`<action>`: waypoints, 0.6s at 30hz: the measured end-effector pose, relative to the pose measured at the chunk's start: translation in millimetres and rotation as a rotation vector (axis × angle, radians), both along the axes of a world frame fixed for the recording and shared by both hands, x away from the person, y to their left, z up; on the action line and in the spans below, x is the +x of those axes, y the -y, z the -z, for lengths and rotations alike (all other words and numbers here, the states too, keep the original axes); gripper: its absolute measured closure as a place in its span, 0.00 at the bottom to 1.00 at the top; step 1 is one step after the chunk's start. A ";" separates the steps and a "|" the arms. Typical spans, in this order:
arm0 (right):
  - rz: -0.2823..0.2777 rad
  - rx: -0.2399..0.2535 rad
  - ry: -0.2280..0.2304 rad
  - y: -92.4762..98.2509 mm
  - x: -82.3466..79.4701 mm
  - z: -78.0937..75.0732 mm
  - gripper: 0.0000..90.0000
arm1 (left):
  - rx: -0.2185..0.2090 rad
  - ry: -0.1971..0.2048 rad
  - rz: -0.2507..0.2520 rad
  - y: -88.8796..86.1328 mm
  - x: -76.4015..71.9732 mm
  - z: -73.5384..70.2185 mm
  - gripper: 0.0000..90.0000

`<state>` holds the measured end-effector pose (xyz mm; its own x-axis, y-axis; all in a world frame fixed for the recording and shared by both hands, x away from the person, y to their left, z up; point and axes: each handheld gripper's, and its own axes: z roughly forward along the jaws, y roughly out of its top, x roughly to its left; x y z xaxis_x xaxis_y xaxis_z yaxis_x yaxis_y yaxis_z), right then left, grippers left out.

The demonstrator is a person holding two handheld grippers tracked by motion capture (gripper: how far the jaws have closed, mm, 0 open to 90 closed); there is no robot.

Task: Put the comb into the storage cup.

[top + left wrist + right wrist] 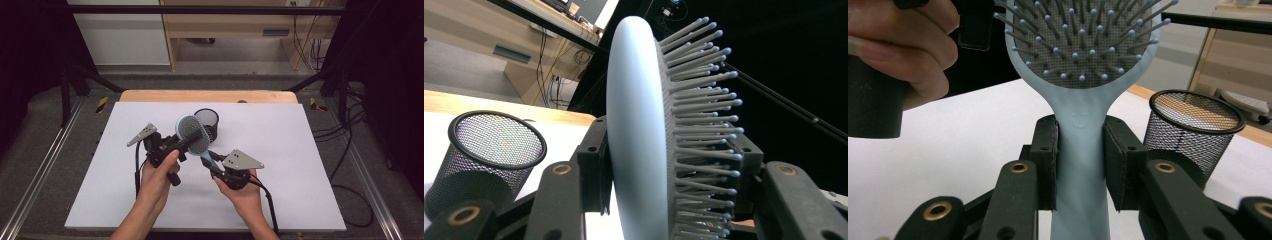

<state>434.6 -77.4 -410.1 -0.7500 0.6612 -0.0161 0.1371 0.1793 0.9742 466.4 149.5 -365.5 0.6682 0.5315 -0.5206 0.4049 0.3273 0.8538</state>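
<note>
A pale blue hairbrush with grey bristles is held above the white table between both grippers. My left gripper clamps the oval head: in the left gripper view one pad lies on the smooth back of the hairbrush and the other presses into the bristle tips, with the left gripper shut across it. My right gripper grips the handle lower down. In the right gripper view the handle of the hairbrush stands upright, squeezed between the pads of the right gripper.
A black mesh cup stands upright just behind the brush, its mouth open; it is seen again as the mesh cup and the mesh cup. The white sheet covers the table, with a wooden strip at the far edge.
</note>
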 end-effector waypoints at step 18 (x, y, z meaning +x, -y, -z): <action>-0.011 -0.019 -0.108 0.9 9.0 8.7 0.38 | 0.047 0.041 -0.063 -12.3 2.7 -4.4 0.55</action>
